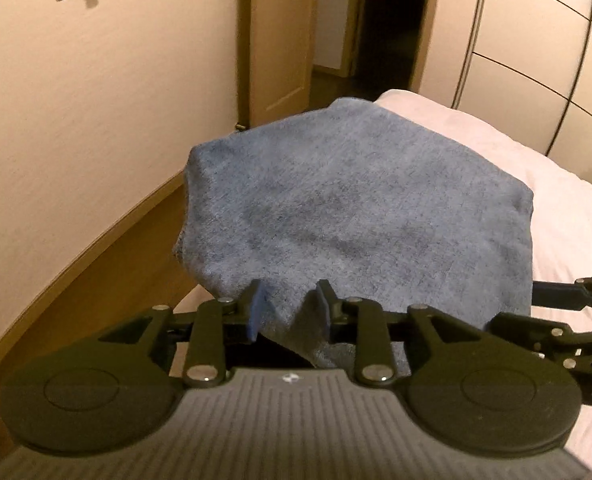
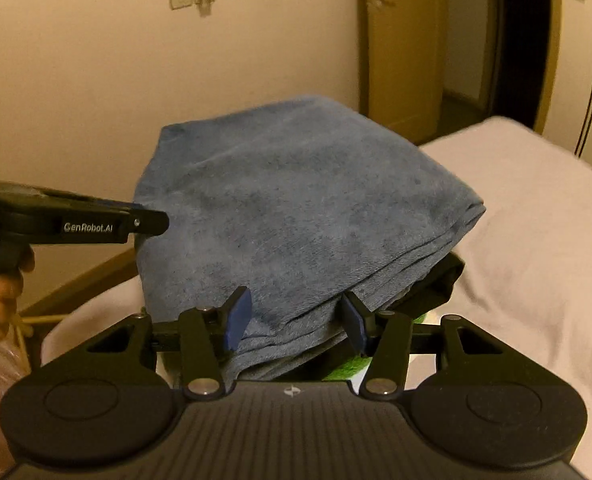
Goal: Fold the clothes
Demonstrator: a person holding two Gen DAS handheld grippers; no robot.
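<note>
on the one pale bed (image 1: 496,152), two hand-held grippers, left (image 1: 287,308) and right (image 2: 296,320), each pinch one folded blue cloth (image 1: 356,200).

The folded cloth (image 2: 296,208) is seen spread on the bed (image 2: 536,220), at its left part. A bunched edge is caught between the left gripper (image 1: 287,308) pads; the near layered edge is set between the right gripper (image 2: 296,320) pads. Behind, a wall (image 1: 95,100) and door (image 1: 275,40) are seen.

text: "GenRobot.AI" | on: left tool (image 2: 151,222) finger side | colour: white
</note>
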